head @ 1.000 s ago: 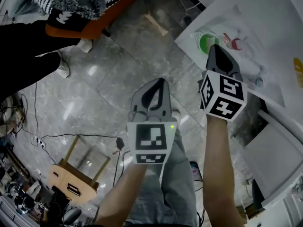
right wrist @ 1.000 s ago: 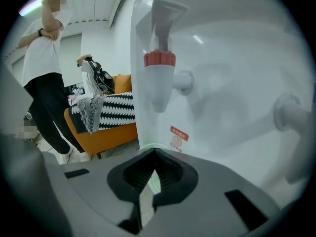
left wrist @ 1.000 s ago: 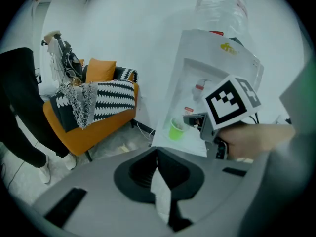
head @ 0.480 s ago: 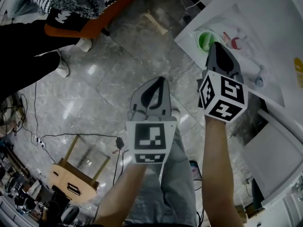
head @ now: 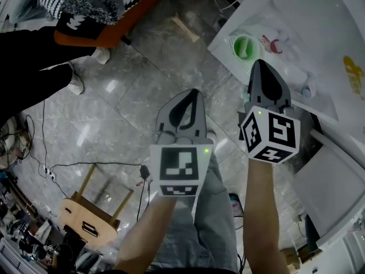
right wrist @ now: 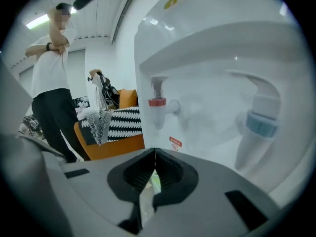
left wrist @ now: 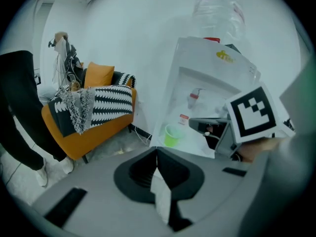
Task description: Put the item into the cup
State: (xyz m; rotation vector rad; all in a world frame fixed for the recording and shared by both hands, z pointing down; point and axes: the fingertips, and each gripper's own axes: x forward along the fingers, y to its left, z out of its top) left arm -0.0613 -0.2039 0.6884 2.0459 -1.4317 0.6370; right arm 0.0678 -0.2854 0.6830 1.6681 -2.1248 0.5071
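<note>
Left gripper [left wrist: 157, 150] and right gripper [right wrist: 155, 150]: grey shells, ribbed black pads, jaws pressed tip to tip, nothing between. Green translucent plastic cup [head: 245, 46], round and tapered, stands upright with its mouth up on the white dispenser [head: 319, 33] tray, close to the front edge.

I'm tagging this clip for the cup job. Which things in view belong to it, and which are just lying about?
Part of the job:
- green cup, under the water dispenser's taps
- left gripper and right gripper, both shut, holding nothing
- no item to drop in shows

Just lying about:
- orange sofa
- striped blanket
- wooden stool
- floor cable
</note>
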